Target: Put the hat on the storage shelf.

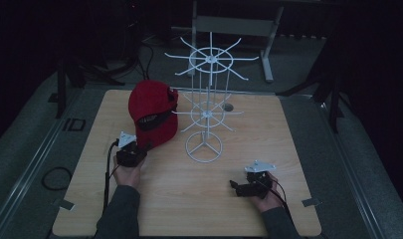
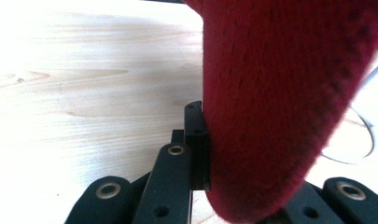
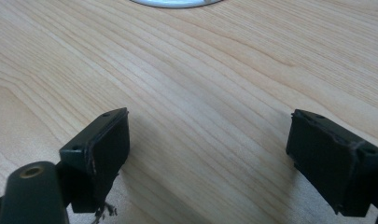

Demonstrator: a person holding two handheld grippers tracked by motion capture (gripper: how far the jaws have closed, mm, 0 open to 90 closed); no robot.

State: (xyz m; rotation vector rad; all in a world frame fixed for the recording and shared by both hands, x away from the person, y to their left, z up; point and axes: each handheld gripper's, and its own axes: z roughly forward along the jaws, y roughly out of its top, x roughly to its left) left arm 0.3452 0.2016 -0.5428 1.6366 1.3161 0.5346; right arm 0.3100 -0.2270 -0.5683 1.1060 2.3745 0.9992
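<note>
Clearly, left gripper: the left gripper (image 1: 135, 145) sits at the near edge of the red cap (image 1: 151, 113); in the left gripper view one jaw presses flat against the red fabric (image 2: 289, 93), the other jaw is hidden behind it, so it looks closed on the cloth, though how much it has pinched cannot be told.
Right gripper: the right gripper (image 3: 210, 154) rests low over bare wood near the front right, jaws spread wide, holding nothing.
Cap position: on the worktop (image 1: 298, 129), left of centre, just beside the white wire rack (image 1: 205, 99).
Rack: upright on a ring base, thin arms radiating at two levels, some reaching over the cap's side.
Risk, grip: a hold on soft fabric alone may slip, letting the cap sag or drop when raised.
Risk, snag: lifting close to the rack could catch the cap on an arm.
Risk, tipping: the rack looks light; with the right gripper well apart from it, a push could topple it.
</note>
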